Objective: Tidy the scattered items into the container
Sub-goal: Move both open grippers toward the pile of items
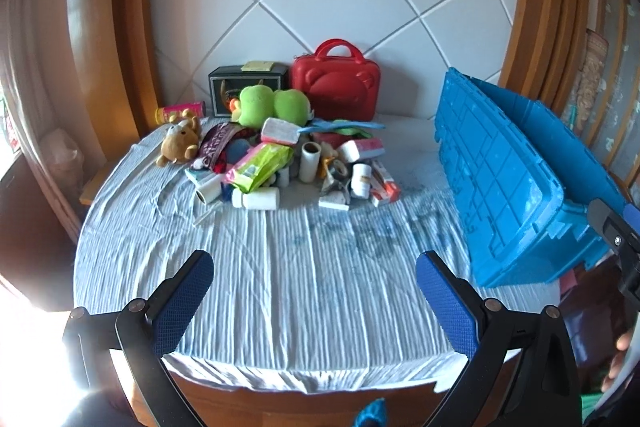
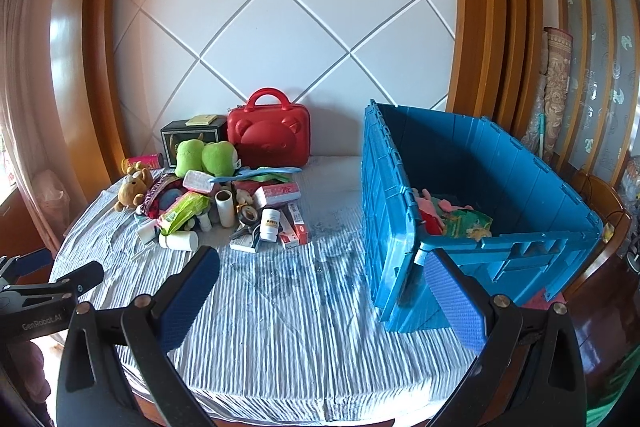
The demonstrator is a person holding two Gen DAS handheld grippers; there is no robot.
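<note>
Open blue plastic crate [image 2: 480, 187] at table's right holding a few soft toys, scattered pile [image 2: 216, 199] of plush toys, bottles, boxes, tape rolls lying well left.

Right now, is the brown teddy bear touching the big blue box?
Apart. The right wrist view shows the brown teddy bear at the pile's far left and the blue box far to the right, with a wide stretch of bare striped cloth between them.

One blue crate [image 2: 500, 187], one red carry case [image 2: 269, 139], one black box [image 2: 192, 135], two green plush toys [image 2: 208, 157], one brown teddy bear [image 2: 132, 191], one pink can [image 2: 144, 161] and two white bottles [image 2: 269, 225] share a striped tablecloth [image 2: 300, 307].
</note>
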